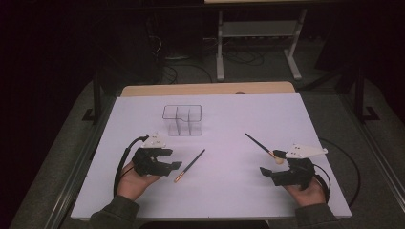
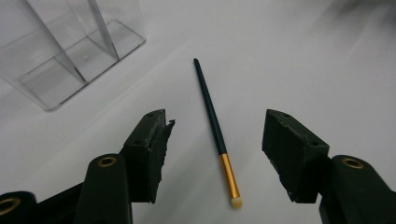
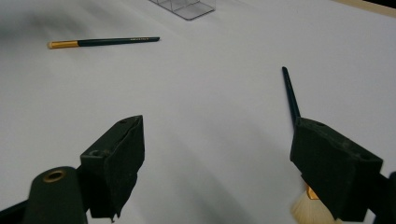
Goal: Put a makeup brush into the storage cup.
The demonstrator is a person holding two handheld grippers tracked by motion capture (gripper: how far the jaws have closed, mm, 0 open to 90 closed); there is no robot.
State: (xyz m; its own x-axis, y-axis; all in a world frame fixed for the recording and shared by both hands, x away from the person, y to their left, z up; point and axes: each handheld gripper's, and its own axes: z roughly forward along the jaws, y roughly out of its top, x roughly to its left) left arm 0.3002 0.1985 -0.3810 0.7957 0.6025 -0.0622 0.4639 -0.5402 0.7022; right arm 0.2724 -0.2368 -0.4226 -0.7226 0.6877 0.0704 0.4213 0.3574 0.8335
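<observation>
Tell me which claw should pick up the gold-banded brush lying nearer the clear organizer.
Left. The left claw is open with that brush lying on the table between its jaws, untouched. The right claw sits far across the table beside the other brush.

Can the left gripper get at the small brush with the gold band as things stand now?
Probably yes. The left gripper stands open with the small brush lying flat between its jaws, untouched. Nothing lies over it, and the clear organizer stands off to one side.
</observation>
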